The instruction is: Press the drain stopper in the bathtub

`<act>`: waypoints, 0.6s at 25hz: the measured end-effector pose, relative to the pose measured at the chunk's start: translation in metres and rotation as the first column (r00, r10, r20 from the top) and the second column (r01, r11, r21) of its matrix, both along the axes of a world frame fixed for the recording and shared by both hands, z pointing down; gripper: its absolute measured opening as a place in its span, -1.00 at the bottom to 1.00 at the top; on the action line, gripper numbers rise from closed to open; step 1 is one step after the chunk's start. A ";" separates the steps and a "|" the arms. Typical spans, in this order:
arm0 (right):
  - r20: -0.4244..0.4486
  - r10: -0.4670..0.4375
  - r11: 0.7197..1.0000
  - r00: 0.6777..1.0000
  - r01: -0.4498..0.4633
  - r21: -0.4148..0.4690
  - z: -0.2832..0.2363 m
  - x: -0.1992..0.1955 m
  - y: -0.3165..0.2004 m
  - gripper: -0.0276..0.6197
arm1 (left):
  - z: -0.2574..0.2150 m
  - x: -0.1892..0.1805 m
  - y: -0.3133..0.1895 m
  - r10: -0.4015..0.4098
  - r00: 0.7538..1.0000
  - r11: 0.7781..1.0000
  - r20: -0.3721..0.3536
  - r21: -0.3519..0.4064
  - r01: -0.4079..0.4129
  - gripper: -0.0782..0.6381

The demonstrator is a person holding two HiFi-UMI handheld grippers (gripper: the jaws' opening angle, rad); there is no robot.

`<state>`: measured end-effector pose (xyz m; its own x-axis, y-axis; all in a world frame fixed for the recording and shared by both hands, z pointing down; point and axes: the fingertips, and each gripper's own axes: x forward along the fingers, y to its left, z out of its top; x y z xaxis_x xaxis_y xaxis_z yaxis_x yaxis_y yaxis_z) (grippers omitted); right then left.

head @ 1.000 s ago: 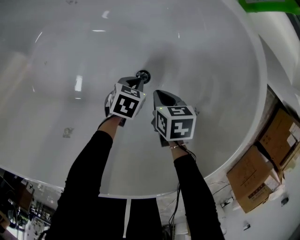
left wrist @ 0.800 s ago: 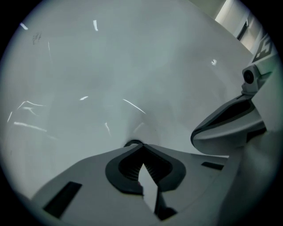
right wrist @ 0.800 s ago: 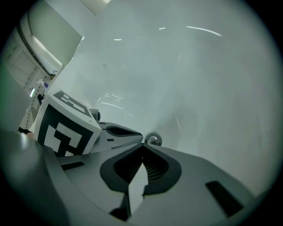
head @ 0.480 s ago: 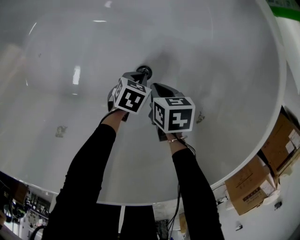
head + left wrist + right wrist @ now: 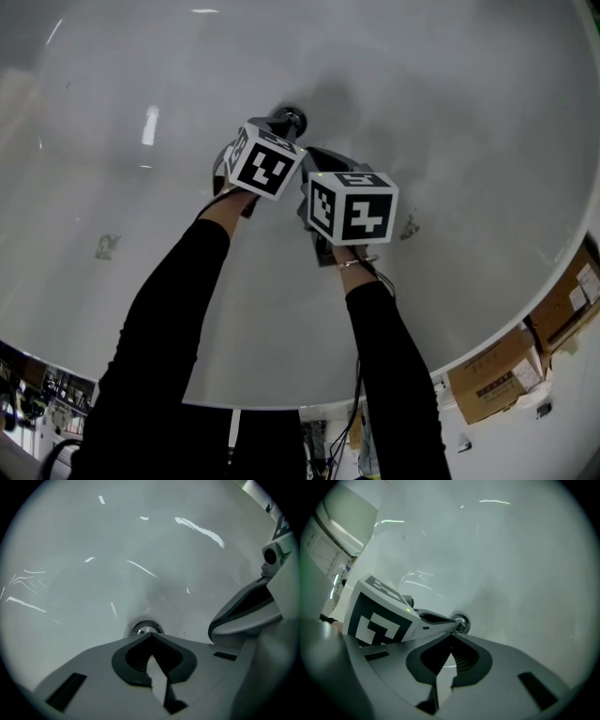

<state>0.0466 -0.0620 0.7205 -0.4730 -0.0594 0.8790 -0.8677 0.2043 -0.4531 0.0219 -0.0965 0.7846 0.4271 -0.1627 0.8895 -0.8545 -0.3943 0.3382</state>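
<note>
Left gripper view: left gripper (image 5: 150, 638) jaws closed together, empty, tip at the drain stopper (image 5: 146, 629).
Right gripper view: right gripper (image 5: 451, 637) jaws likewise closed, empty; the left gripper's tip covers part of the drain stopper.
Surface: glossy white bathtub (image 5: 450, 141), drain stopper at its low centre.
Room: cardboard boxes (image 5: 487, 375) beyond the rim.

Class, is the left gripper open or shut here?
Shut. The left gripper shows its tips meeting, nothing between, by the round chrome drain stopper.
</note>
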 end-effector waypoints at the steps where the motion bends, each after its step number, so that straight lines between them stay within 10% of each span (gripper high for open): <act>1: 0.001 -0.002 1.000 1.000 0.002 0.000 0.001 -0.001 -0.001 -0.91 | 0.002 0.000 0.000 -0.004 1.000 1.000 0.003 0.001 0.004 -0.77; 15: -0.003 -0.007 1.000 1.000 0.007 -0.018 0.005 0.004 0.007 -0.91 | 0.018 -0.004 0.006 -0.026 0.999 0.999 0.035 -0.024 0.026 -0.77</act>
